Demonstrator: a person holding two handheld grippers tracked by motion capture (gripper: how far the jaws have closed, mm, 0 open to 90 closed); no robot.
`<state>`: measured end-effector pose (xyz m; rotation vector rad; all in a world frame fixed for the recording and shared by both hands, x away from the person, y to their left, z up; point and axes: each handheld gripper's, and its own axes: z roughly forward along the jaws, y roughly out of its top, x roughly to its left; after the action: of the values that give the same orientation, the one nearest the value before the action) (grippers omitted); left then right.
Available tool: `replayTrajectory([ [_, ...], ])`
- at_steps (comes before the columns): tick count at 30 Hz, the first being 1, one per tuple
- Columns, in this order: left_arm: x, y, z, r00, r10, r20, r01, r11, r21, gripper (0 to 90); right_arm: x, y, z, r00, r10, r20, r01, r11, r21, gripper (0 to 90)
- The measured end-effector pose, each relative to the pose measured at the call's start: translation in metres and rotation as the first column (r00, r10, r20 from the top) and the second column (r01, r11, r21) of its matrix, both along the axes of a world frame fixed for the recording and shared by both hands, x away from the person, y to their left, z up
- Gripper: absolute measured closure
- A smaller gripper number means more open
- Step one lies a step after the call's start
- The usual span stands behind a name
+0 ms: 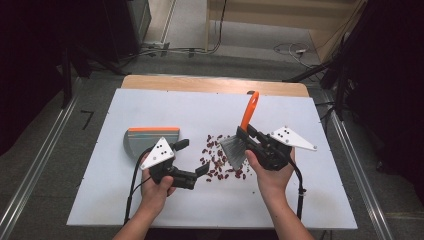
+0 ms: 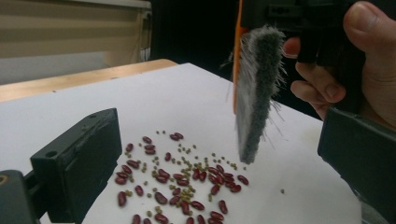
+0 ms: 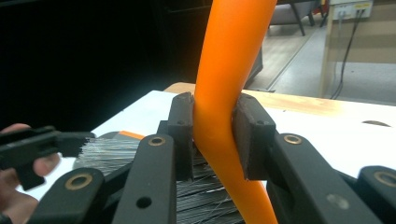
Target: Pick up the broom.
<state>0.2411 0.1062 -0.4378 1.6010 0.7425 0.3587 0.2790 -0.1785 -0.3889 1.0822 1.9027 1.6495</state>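
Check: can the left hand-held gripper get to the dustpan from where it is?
Probably yes. The left hand-held gripper is open and holds nothing, and the dustpan lies just beside it on the table, with nothing between them.

On the table (image 1: 300, 200), the beans (image 1: 219, 160) lie at the centre; the dustpan (image 1: 145, 140) sits at their nine o'clock; the brush (image 1: 240, 142) stands over their three o'clock edge.

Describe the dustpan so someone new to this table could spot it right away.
On the white table, look left of the scattered beans, just beyond the left tongs. The dustpan lies flat there: grey and rounded, with an orange strip along its far edge, unlike the upright orange-handled brush.
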Motion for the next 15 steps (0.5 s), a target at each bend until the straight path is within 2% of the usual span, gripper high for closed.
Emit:
replayTrajectory([
  [3, -0.003, -0.011, 0.0, 0.9996, -0.024, -0.017, 0.024, 0.9997, 0.003, 0.0, -0.003, 0.005, -0.001, 1.0, 0.003, -0.004, -0.003, 1.0, 0.01, 68.7],
  [5, -0.004, -0.015, 0.0, 0.9992, -0.038, -0.014, 0.038, 0.9992, 0.009, 2.6, -0.006, 0.007, -0.001, 0.9999, 0.009, -0.006, -0.009, 1.0, 0.016, 68.8],
  [6, -0.006, -0.022, 0.0, 0.9975, -0.07, -0.012, 0.07, 0.9972, 0.026, 2.6, -0.006, 0.008, -0.001, 0.9999, 0.012, -0.007, -0.012, 1.0, 0.019, 68.8],
  [8, -0.006, -0.026, -0.001, 0.9969, -0.077, -0.015, 0.078, 0.9962, 0.039, 4.4, -0.009, 0.011, -0.001, 0.9999, 0.015, -0.005, -0.014, 1.0, 0.026, 68.7],
  [9, -0.008, -0.033, -0.001, 0.9977, -0.065, -0.019, 0.066, 0.9966, 0.05, 6.4, -0.01, 0.012, -0.001, 0.9999, 0.015, -0.003, -0.015, 1.0, 0.026, 68.8],
  [12, -0.009, -0.039, -0.002, 0.9979, -0.061, -0.023, 0.063, 0.9958, 0.067, 9.7, -0.014, 0.016, 0.0, 0.9997, 0.023, 0.005, -0.023, 0.999, 0.026, 68.7],
  [13, -0.01, -0.041, -0.002, 0.9983, -0.051, -0.027, 0.053, 0.9953, 0.081, 13.4, -0.017, 0.02, 0.0, 0.9994, 0.033, 0.01, -0.034, 0.999, 0.026, 68.8],
  [15, -0.01, -0.047, -0.002, 0.9984, -0.014, -0.055, 0.019, 0.995, 0.098, 18.9, -0.02, 0.025, 0.0, 0.9989, 0.043, 0.016, -0.043, 0.999, 0.025, 68.7],
])
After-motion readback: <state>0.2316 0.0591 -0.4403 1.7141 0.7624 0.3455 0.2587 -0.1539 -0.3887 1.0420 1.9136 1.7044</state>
